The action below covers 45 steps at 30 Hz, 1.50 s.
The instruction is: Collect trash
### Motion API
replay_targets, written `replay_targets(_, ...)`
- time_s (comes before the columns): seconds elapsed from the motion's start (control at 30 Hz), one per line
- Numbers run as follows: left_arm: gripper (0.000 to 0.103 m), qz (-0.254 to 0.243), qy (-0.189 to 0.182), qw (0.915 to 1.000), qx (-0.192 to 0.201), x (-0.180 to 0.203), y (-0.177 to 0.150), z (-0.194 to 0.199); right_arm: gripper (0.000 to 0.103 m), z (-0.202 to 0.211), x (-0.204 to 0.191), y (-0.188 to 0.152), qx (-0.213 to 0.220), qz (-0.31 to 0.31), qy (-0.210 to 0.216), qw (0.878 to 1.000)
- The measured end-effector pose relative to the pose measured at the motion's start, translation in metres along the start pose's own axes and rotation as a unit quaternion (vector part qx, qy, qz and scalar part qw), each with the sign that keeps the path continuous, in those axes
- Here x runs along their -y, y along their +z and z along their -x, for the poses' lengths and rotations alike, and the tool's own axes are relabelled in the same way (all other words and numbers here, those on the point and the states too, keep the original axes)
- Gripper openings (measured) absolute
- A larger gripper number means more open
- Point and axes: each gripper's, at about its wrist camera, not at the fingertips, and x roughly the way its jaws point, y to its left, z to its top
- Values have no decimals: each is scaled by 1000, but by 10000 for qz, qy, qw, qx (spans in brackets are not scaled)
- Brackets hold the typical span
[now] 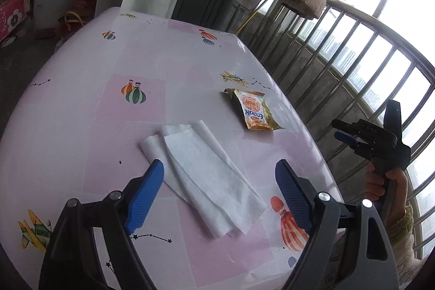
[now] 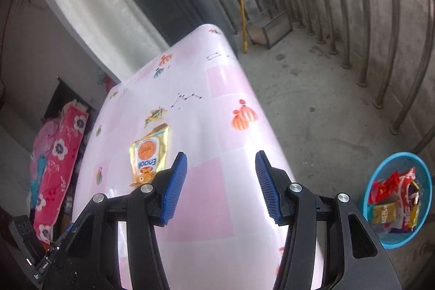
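Hovering above the pink tabletop, the left gripper is holding its blue fingers spread wide on either side of a folded white tissue that is lying flat, without touching it. A yellow snack wrapper is lying beyond the tissue near the tabletop's right edge, apart from it. The right gripper is hanging over that edge with its fingers also spread and holding nothing, while a blue basket holding wrappers is sitting on the floor to its right.
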Motion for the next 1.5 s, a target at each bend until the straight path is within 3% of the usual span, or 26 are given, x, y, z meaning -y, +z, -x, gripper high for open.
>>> replay_targets(0.13,81,77,-2,10000,-27,-10,7,-15,50,-28,-43,7,-277,345,83,9990)
replay_targets(0.47,55,180,-99,9995,-220,-27,13,-43,50,-90,-119,15,-634,1356,-420,9878)
replay_targets(0.63,54,163,-139,9995,-210,-30,11,-43,46,-112,-133,-2,-972,1889,-682,9748)
replay_targets(0.93,54,328,-60,9993,-189,-36,4,-38,35,-101,-140,-22,-1103,2484,-883,9583)
replay_targets(1.03,55,476,-21,9987,-180,-43,-1,-35,35,-94,-139,-31,-1134,2523,-855,9572)
replay_targets(1.27,77,451,-37,9990,37,-46,-8,-26,35,-66,-133,-58,-1221,2549,-811,9558)
replay_targets(1.5,84,893,-307,9951,284,-56,-13,-21,35,-44,-121,-74,-1249,2351,-681,9615)
